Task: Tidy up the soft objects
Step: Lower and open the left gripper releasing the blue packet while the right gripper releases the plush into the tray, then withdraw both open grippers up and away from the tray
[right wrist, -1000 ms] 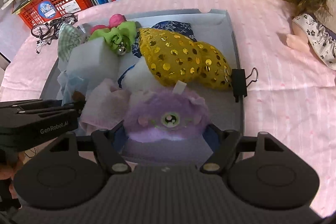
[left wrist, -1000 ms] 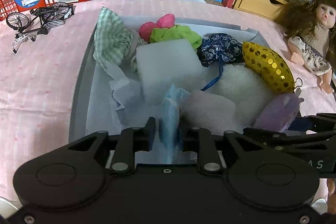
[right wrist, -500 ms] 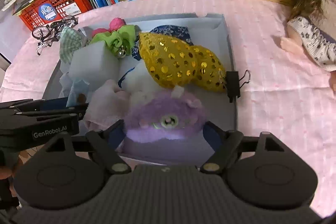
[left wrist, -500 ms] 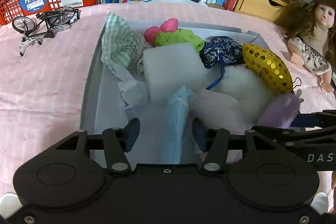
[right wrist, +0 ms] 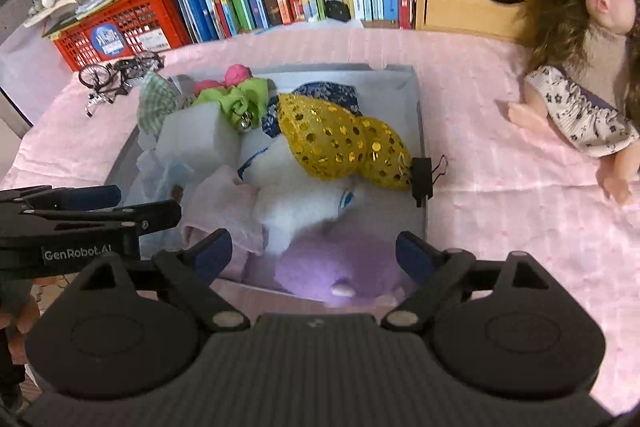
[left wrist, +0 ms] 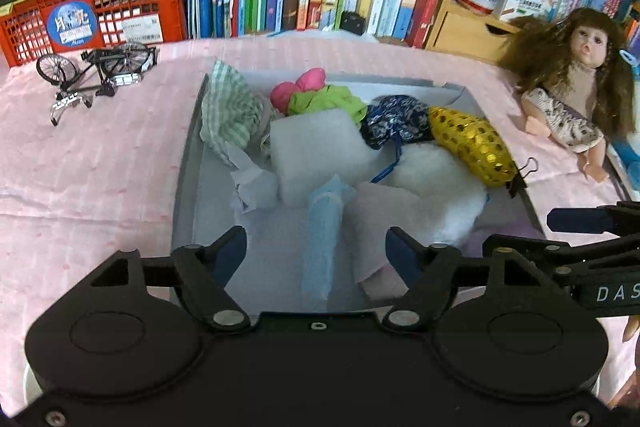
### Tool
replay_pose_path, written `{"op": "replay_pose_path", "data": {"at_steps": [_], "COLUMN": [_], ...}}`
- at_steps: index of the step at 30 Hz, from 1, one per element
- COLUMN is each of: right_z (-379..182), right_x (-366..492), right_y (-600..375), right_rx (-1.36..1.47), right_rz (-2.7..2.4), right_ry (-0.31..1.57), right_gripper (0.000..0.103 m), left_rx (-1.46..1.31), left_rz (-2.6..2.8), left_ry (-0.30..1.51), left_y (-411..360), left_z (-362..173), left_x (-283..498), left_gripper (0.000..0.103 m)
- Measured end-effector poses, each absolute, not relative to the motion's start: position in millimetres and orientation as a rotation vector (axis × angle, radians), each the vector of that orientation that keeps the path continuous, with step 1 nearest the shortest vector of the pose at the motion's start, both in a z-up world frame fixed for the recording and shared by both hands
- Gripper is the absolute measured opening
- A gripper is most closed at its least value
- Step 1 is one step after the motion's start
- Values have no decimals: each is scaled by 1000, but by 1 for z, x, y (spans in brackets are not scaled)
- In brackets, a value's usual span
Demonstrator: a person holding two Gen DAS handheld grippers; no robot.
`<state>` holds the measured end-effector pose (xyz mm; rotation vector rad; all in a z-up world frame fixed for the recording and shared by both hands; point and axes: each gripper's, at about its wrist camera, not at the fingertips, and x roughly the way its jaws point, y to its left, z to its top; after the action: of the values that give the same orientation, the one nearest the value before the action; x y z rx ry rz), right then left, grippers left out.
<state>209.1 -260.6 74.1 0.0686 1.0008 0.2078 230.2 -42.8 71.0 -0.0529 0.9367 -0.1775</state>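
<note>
The soft things lie in the grey tray [left wrist: 182, 187], so both the left gripper [left wrist: 316, 251], opening around the blue cloth roll [left wrist: 322, 247], and the right gripper [right wrist: 314, 253], opening over the purple plush [right wrist: 320, 267], should lift straight clear without snagging.

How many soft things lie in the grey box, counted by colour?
White or pale: 4 (foam block, white plush, pale pink cloth, crumpled tissue)
Green: 2 (checked cloth, green cloth)
Blue: 2 (light blue roll, navy floral pouch)
Pink: 1
Gold: 1
Purple: 1
Total: 11
</note>
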Motion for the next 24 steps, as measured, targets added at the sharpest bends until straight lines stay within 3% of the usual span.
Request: {"op": "replay_pose_path", "data": {"at_steps": [24], "right_z": [128], "right_x": [143], "right_y": [-263], "right_rx": [29], "right_rz": [173], "right_ry": [659], "right_gripper": [101], "left_rx": [-35], "left_rz": [-249], "left_ry": [737], "left_y": [-37], "left_z": [121], "left_x": [167], "left_gripper": [86]}}
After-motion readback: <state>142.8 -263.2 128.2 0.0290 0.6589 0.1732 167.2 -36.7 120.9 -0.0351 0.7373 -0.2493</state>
